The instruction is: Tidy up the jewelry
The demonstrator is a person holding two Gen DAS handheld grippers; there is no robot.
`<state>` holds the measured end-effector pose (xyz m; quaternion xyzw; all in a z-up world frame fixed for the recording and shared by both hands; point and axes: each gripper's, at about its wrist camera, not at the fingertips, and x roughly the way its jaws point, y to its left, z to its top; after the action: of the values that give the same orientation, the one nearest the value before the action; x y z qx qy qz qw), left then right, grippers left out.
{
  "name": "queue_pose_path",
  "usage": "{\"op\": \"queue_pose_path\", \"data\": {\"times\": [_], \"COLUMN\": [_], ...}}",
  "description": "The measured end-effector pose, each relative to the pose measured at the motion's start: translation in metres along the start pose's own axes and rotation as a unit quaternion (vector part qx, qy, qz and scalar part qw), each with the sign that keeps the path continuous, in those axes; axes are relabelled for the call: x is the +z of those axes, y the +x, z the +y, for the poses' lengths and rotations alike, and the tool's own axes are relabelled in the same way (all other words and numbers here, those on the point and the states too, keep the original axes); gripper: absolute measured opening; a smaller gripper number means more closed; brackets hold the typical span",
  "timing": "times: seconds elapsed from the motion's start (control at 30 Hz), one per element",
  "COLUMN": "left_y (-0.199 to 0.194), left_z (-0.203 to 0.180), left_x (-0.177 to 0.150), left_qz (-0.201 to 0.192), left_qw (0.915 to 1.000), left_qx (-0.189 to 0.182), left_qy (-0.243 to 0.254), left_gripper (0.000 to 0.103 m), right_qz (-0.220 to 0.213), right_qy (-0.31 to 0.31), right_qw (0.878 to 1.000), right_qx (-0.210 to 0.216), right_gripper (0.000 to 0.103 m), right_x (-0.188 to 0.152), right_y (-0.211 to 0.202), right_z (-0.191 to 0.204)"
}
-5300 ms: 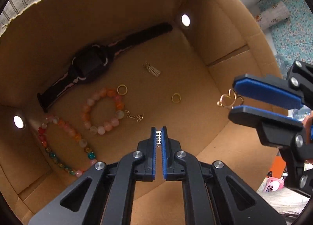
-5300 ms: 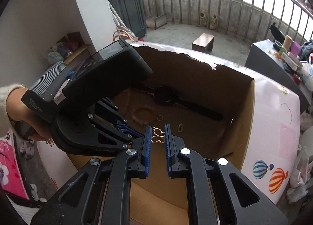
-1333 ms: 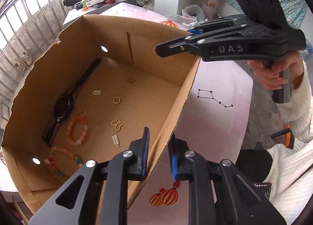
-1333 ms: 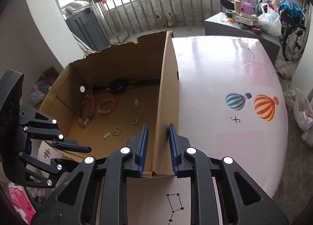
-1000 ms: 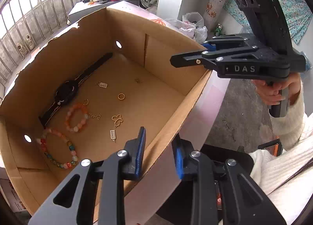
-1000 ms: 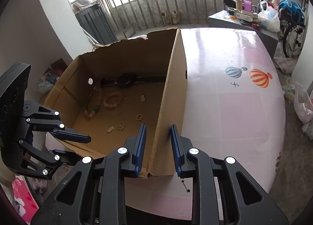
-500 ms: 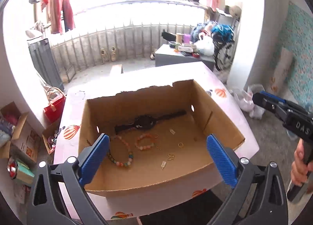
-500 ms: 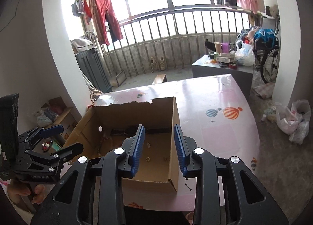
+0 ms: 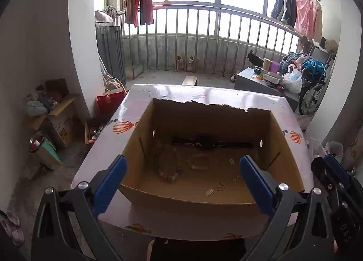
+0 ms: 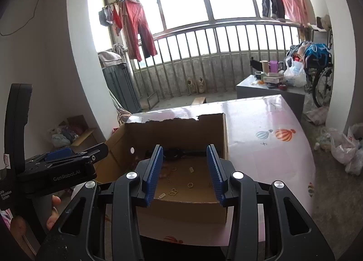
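An open cardboard box [image 9: 192, 197] [image 10: 188, 211] sits on a pink table. Inside lie a black watch [image 9: 208, 141], a multicoloured bead bracelet [image 9: 168, 176], a pink bead bracelet [image 9: 199, 164], a gold ring [image 9: 236, 178] [image 10: 190, 185], a gold butterfly charm [image 9: 219, 186] [image 10: 173, 191] and a small comb-like clip [image 9: 209, 192] [image 10: 162, 195]. My left gripper [image 9: 181, 181] is wide open and empty, held back above the box's near side. My right gripper [image 10: 185, 170] is open and empty, also back from the box.
The pink table [image 10: 267, 138] carries balloon stickers. A railed balcony [image 9: 204, 40], a grey side table with clutter [image 10: 270, 84], a wheelchair [image 10: 322, 79], floor boxes [image 9: 54, 115] and bags [image 10: 344, 145] surround it.
Both grippers have let go of the box walls, pulled back and up away from the box, and opened wider. The charms they held earlier lie in the box.
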<state>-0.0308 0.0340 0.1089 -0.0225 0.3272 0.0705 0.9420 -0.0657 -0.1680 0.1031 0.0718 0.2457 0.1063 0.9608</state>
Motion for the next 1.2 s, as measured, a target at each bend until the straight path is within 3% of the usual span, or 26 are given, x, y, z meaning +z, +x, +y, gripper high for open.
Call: {"op": "queue_pose_path", "data": {"times": [0.07,0.1,0.2,0.37,0.5,0.57,0.7,0.87,1.03,1.2], "left_y": [-0.003,-0.007,-0.018,-0.031,-0.028,-0.022,-0.018,-0.018,-0.016,-0.009], "left_z": [0.000,0.002,0.006,0.009,0.012,0.012,0.016,0.024,0.020,0.014], "left_x": [-0.006,-0.009,-0.014,-0.017,-0.016,-0.017,-0.019,-0.023,-0.024,-0.025], "left_qz": [-0.008,-0.015,-0.032,-0.054,-0.047,-0.037,-0.034,-0.031,-0.026,-0.020], "left_qw": [0.9992,0.9991,0.9994,0.9963,0.9952,0.9968,0.9986,0.9994,0.9994,0.9995], "left_qx": [0.037,0.039,-0.013,-0.065,-0.083,-0.069,-0.039,0.009,0.015,0.006], "left_qy": [0.010,0.009,0.005,-0.016,-0.020,-0.013,-0.011,-0.008,0.014,0.024], "left_gripper": [0.097,0.097,0.097,0.097,0.097,0.097,0.097,0.098,0.098,0.098], "right_qz": [-0.004,-0.012,-0.025,-0.023,-0.033,-0.041,-0.032,-0.002,0.002,0.003], "right_qy": [-0.008,-0.008,-0.003,-0.001,-0.002,-0.008,-0.025,-0.049,0.000,-0.017], "right_qw": [1.000,1.000,1.000,1.000,0.999,0.999,0.999,0.997,0.999,0.997], "right_qx": [-0.004,0.003,0.005,-0.017,-0.031,-0.030,-0.023,-0.064,-0.049,-0.068], "right_gripper": [0.040,0.041,0.045,0.048,0.063,0.065,0.082,0.087,0.091,0.093], "right_x": [-0.001,-0.001,-0.003,-0.010,-0.011,-0.012,-0.015,-0.022,-0.021,-0.022], "right_y": [-0.003,-0.008,-0.015,-0.017,-0.022,-0.024,-0.017,0.000,0.004,0.005], "right_z": [0.003,0.004,0.004,0.000,0.000,0.003,0.009,0.008,-0.005,0.001]}}
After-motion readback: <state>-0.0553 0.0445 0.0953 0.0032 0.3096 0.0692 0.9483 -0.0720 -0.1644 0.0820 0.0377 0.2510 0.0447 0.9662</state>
